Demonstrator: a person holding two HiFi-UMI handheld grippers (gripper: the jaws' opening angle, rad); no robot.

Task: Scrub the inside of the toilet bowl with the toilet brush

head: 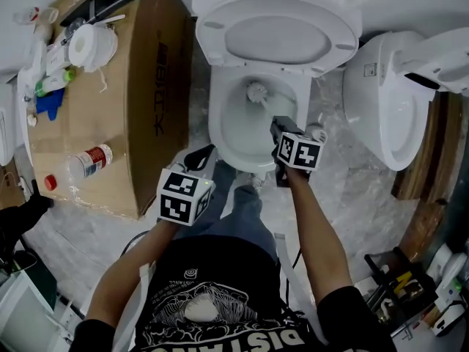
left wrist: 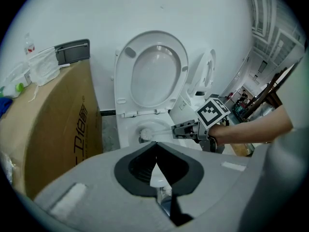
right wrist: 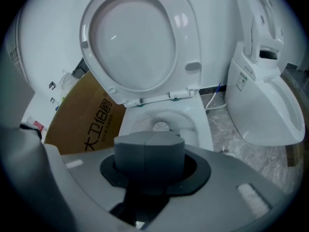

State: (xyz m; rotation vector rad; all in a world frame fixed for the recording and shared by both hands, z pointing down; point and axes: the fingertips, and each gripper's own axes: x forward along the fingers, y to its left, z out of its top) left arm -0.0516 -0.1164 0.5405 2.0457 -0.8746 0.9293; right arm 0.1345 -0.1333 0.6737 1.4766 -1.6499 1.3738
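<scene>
The white toilet (head: 220, 123) stands with lid and seat (head: 278, 31) raised. The white brush head (head: 256, 92) rests on the far inner wall of the bowl, and also shows as the brush head (left wrist: 146, 134) and the brush head (right wrist: 161, 126). My right gripper (head: 282, 125) hangs over the bowl's right side, shut on the brush handle (left wrist: 163, 129); its jaws (right wrist: 149, 141) are closed tight and hide the handle. My left gripper (head: 201, 155) hovers by the bowl's front left rim, its jaws (left wrist: 155, 146) meeting at the tips with nothing held.
A big cardboard box (head: 143, 101) stands left of the toilet, carrying a toilet roll (head: 91, 46), bottles (head: 89, 160) and cleaning items. A second white toilet (head: 385, 101) sits at the right. Tools lie on the floor at bottom right (head: 388, 284).
</scene>
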